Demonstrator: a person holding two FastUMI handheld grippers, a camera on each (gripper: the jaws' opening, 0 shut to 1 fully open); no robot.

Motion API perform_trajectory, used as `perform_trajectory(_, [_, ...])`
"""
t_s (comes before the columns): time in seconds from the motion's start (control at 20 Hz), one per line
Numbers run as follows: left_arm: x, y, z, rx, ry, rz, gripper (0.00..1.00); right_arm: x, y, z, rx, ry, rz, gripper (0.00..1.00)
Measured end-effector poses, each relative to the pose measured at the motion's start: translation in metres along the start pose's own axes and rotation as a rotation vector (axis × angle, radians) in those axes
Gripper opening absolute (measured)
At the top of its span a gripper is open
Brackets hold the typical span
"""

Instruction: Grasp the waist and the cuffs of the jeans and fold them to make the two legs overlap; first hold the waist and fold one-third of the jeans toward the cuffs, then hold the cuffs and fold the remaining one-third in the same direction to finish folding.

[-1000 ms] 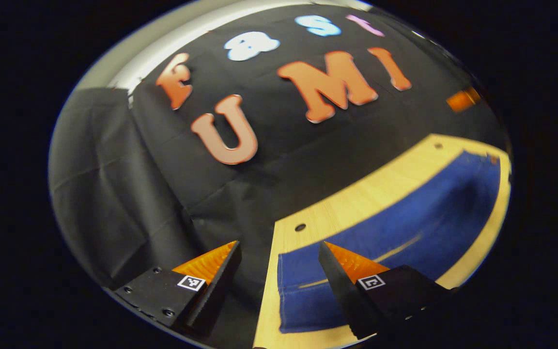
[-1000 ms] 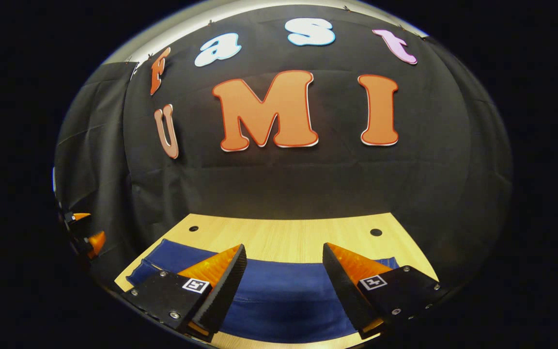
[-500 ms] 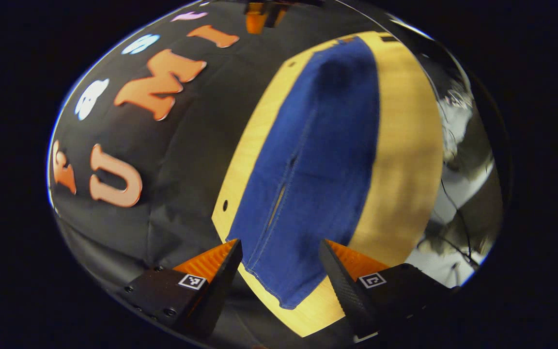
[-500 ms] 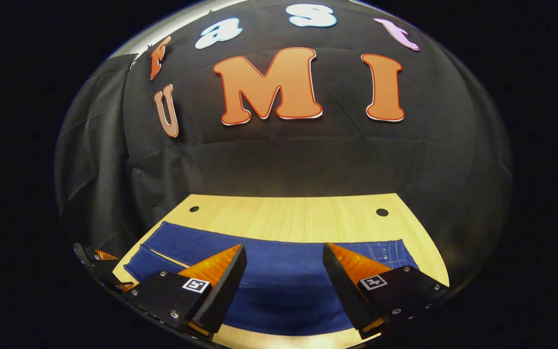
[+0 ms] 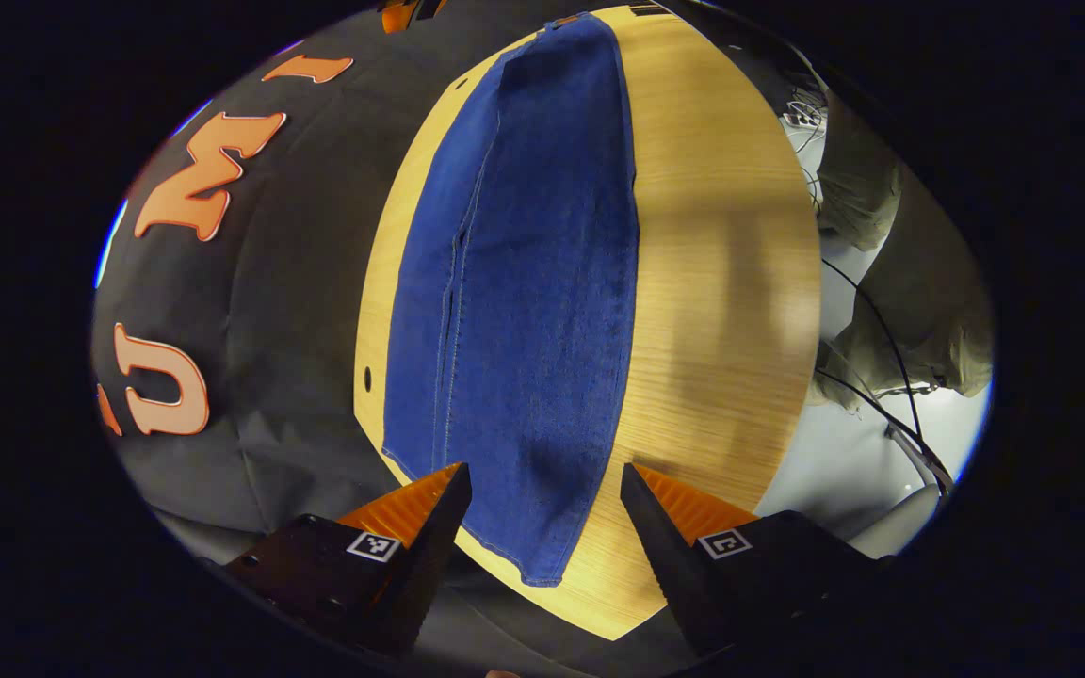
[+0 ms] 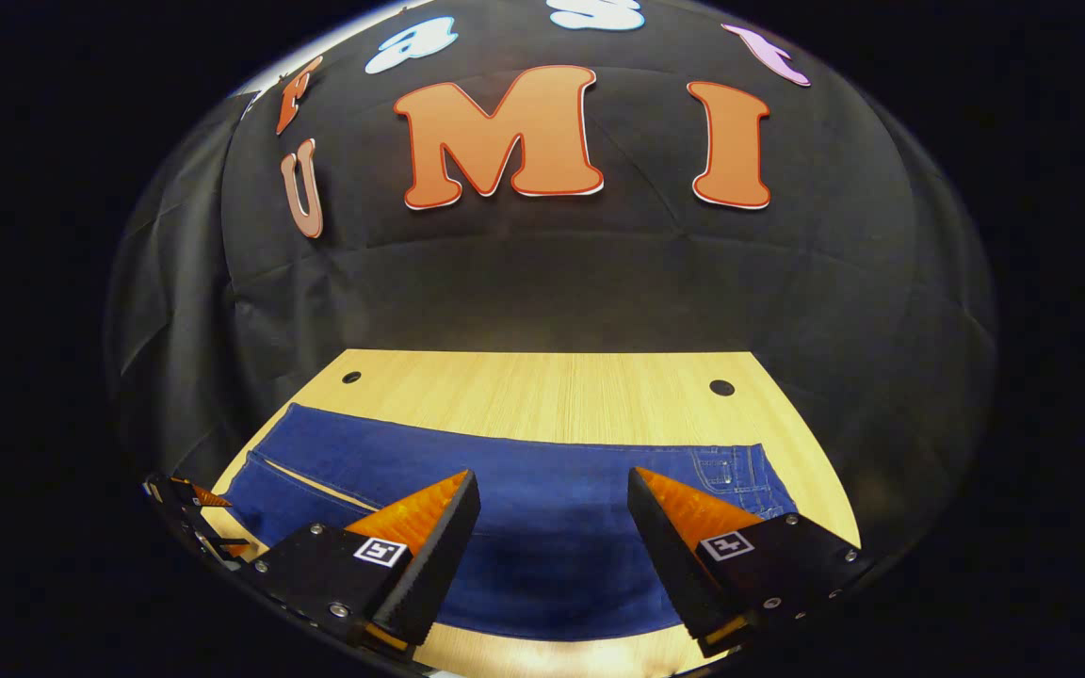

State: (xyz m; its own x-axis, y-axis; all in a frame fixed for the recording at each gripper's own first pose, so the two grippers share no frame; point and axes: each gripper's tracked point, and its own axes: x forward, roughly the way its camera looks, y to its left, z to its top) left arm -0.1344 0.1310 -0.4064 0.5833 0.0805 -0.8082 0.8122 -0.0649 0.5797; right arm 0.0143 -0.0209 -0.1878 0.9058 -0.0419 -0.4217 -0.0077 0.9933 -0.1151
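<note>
Dark blue jeans (image 5: 524, 282) lie flat and lengthwise on the wooden table (image 5: 721, 282), the legs side by side. Their cuffs (image 5: 524, 546) reach the near table edge, just below my left gripper (image 5: 542, 468), which hovers open with nothing held. The waist (image 5: 580, 28) is at the far end. In the right gripper view the jeans (image 6: 542, 499) run across the table (image 6: 542, 386), with the waist and a pocket (image 6: 740, 471) at the right. My right gripper (image 6: 552, 474) stands open above the middle of the jeans. The left gripper (image 6: 213, 520) shows small at the cuff end.
Black cloth walls close off the back and the left side of the table. Small round holes (image 6: 721, 387) (image 6: 351, 377) sit near its far corners. A person's trouser legs (image 5: 919, 282) and loose cables (image 5: 882, 377) are beside the table's open side.
My left gripper has swung from facing the wall to looking along the jeans from the cuff end. My right gripper has tilted down a little, showing more of the jeans and the waist.
</note>
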Motion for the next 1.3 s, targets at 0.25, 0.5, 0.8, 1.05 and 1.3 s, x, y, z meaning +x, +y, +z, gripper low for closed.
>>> perform_trajectory(0.25, [0.008, -0.003, -0.001, 0.035, 0.009, -0.058, 0.98, 0.003, -0.008, 0.007, -0.043, -0.011, -0.028, 0.98])
perform_trajectory(0.5, [0.026, 0.018, 0.006, 0.056, 0.009, -0.005, 0.95, 0.004, -0.014, 0.021, -0.025, -0.042, -0.049, 0.98])
perform_trajectory(0.8, [0.048, 0.033, 0.015, 0.118, -0.007, 0.028, 0.71, -0.012, 0.005, 0.056, 0.08, -0.167, 0.032, 0.97])
perform_trajectory(1.05, [0.061, 0.022, 0.014, 0.055, 0.002, -0.007, 0.11, -0.016, 0.006, 0.055, 0.042, -0.168, 0.038, 0.87])
perform_trajectory(1.3, [0.059, 0.016, 0.017, 0.004, -0.011, -0.048, 0.1, -0.032, -0.05, 0.042, -0.192, -0.148, -0.072, 0.75])
